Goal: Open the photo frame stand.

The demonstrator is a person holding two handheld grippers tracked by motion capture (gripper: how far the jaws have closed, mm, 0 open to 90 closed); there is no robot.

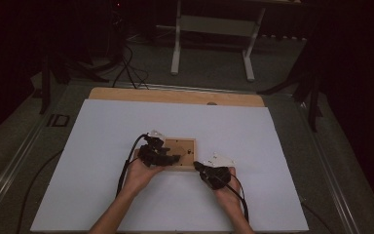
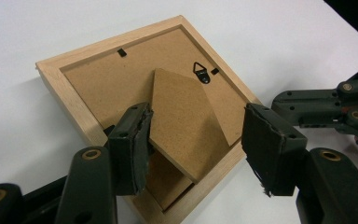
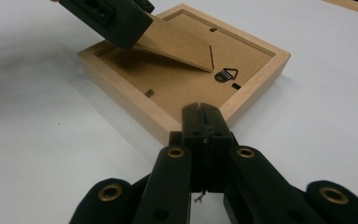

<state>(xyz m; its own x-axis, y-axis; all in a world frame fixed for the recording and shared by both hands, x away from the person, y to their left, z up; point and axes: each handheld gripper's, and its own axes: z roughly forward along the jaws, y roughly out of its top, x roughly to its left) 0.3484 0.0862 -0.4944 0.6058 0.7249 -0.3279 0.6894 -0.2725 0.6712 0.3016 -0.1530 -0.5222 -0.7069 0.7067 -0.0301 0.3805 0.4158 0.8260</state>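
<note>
I observed a dim room with black surroundings on both sides and a grey floor [image 1: 209, 58]. A white sheet [image 1: 102, 195] covered the wooden table [image 1: 175, 95]. Beyond it stood a pale metal stand [image 1: 214, 29], with dark cables [image 1: 131, 68] trailing across the floor.

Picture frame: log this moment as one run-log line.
picture frame: face down on white sheet | easel stand: lifted, between open left gripper fingers | right gripper: shut, tips against the frame's corner
</note>
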